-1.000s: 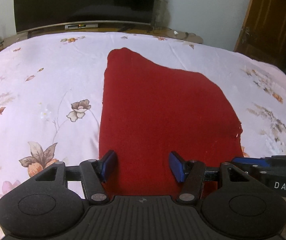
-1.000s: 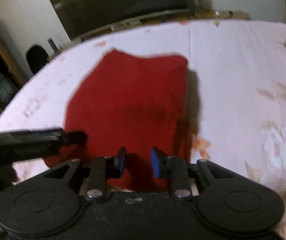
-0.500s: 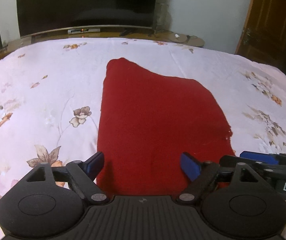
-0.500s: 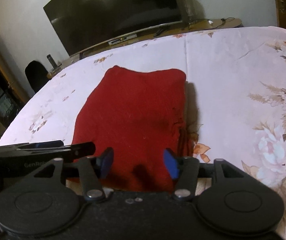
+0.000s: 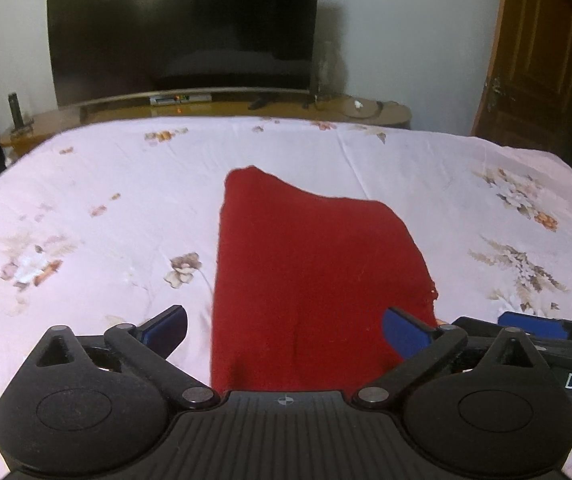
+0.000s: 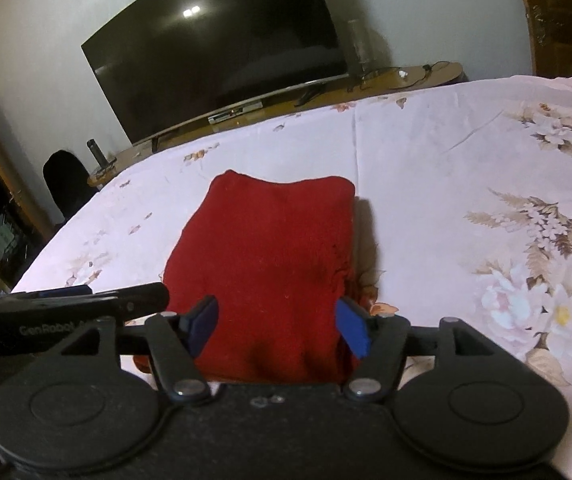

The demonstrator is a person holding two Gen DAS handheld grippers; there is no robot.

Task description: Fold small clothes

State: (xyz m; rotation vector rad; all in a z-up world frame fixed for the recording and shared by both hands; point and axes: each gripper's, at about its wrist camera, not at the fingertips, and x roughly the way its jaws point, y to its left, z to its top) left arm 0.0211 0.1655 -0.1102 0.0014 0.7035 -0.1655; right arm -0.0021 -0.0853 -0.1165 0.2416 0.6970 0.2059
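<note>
A red garment [image 5: 310, 276] is seen lying flat on the bed [image 5: 105, 208], which is covered by a pale floral sheet. It appears already doubled over, with stacked edges visible along its right side in the right wrist view [image 6: 277, 264]. The near edge of the garment sits just in front of both grippers.

The left gripper [image 5: 283, 330] is held wide, its blue pads spread to either side of the garment's near left portion, and nothing is gripped. The right gripper [image 6: 277, 326] is likewise held wide and empty, with the near right portion of the cloth framed between its pads. Whether the pads are touching the fabric cannot be told. Each gripper is visible at the edge of the other's view, so they are judged to be close beside each other.

The fold in hand looks set down, and a further fold or a smoothing pass is judged to remain. If another fold is wanted, the near corners should be pinched through all layers at once, so that the lower layer is not left behind. Both corners should be lifted together and level, carried toward the far edge, and laid down with edges aligned before release. The loose, frayed-looking right edge should be watched for slipping.
</note>
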